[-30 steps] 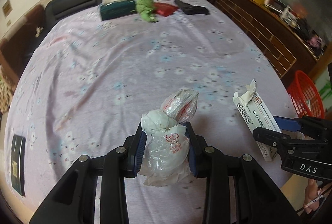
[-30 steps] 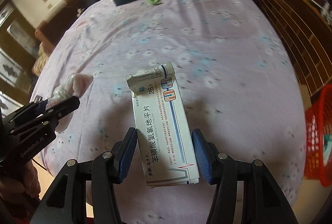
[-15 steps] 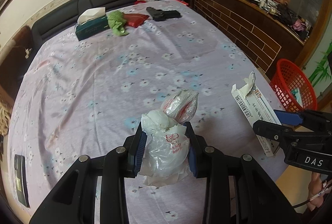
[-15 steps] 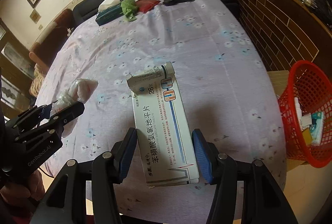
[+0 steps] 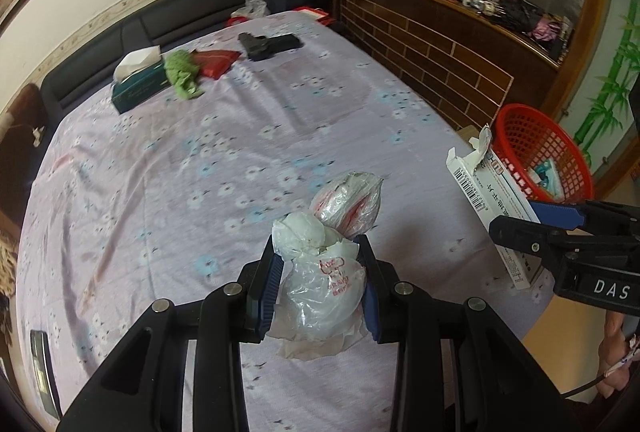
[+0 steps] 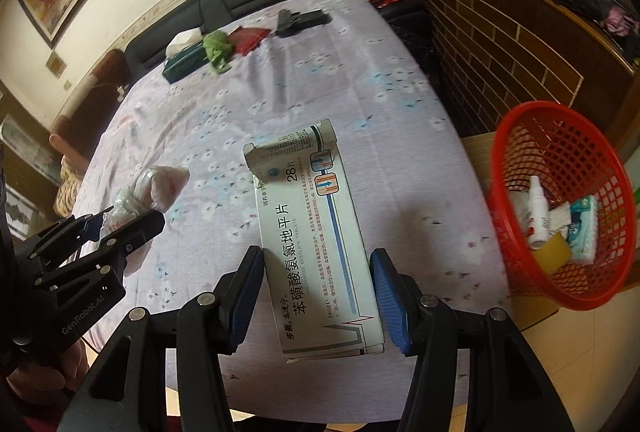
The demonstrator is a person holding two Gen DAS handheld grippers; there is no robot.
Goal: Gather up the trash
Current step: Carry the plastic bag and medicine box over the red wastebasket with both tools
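My left gripper point(image 5: 320, 284) is shut on a crumpled clear plastic bag point(image 5: 324, 272) with red print, held above the bed. It also shows in the right wrist view point(image 6: 152, 188). My right gripper point(image 6: 316, 292) is shut on a white medicine box point(image 6: 316, 244) with a torn-open end. The box shows in the left wrist view point(image 5: 484, 192) at the right. A red mesh basket point(image 6: 560, 296) with several pieces of trash inside stands on the floor to the right of the bed. It also shows in the left wrist view point(image 5: 520, 128).
The bed has a lilac flowered sheet point(image 5: 200, 152). At its far end lie a green tissue box point(image 5: 136, 88), a green cloth point(image 5: 182, 72), a red pouch point(image 5: 216, 62) and a black object point(image 5: 268, 44). A brown wooden sideboard point(image 5: 440, 44) runs along the right.
Both grippers have swung to the right with their loads. The red basket has come further into both views and now sits closer.
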